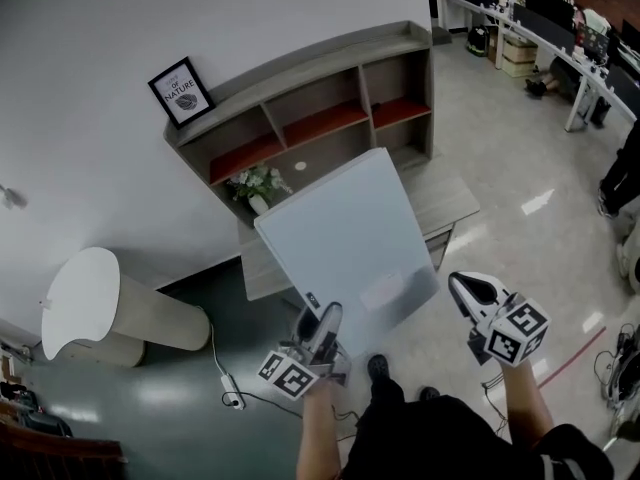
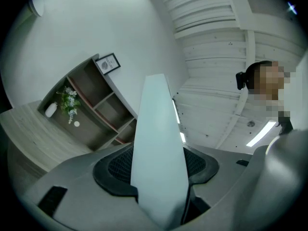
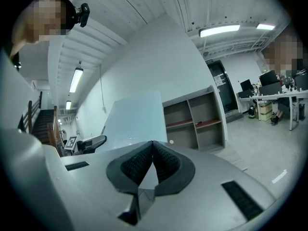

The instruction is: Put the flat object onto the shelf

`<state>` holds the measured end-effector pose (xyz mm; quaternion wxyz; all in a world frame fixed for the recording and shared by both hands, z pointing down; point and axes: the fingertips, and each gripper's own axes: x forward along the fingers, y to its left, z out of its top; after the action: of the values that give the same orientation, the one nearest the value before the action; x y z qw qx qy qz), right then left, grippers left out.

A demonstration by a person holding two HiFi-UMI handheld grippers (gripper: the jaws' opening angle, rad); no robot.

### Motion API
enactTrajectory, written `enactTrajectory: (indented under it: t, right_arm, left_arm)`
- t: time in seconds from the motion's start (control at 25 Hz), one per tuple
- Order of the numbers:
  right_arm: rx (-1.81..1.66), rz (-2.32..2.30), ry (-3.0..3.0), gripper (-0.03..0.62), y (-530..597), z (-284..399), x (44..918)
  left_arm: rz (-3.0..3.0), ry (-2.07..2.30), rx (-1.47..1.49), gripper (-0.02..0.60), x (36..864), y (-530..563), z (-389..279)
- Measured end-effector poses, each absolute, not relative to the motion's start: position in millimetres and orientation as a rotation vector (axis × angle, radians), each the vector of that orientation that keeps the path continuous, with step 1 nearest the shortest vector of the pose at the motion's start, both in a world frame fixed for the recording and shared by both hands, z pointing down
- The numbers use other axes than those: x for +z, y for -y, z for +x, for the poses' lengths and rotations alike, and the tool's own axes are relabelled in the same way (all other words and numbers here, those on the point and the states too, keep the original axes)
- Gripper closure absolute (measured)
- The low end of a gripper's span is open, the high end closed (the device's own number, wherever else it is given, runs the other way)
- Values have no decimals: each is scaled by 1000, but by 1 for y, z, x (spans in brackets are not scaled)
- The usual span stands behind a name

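left gripper pinching flat panel at its bottom edge. right gripper pressed together, empty, lower right. shelf past panel's top, upper centre

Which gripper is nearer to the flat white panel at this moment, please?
Left. The left gripper grips the flat white panel at its lower edge. The right gripper sits beside the panel's lower right corner, fingers together, not gripping it.

Even, bright indoor light throughout; ceiling strip lights overhead; glare patches on the glossy floor; shadows faint. Both gripper views fisheye, dark vignette at corners, straight lines bowed; white panel soft-focused close to the left lens.
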<state>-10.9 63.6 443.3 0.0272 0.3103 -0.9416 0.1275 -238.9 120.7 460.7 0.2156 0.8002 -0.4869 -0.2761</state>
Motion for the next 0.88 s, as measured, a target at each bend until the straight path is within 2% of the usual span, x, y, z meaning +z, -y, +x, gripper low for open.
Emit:
enactTrajectory:
  t: [0.48, 0.88]
  right_arm:
    - [363, 1135, 2859, 582, -8, -64, 435]
    - [445, 1269, 2764, 582, -4, -67, 457]
  left_arm:
    - [2289, 1262, -775, 308, 443, -37, -306]
    - [2317, 1194, -766, 308, 438, -4, -320]
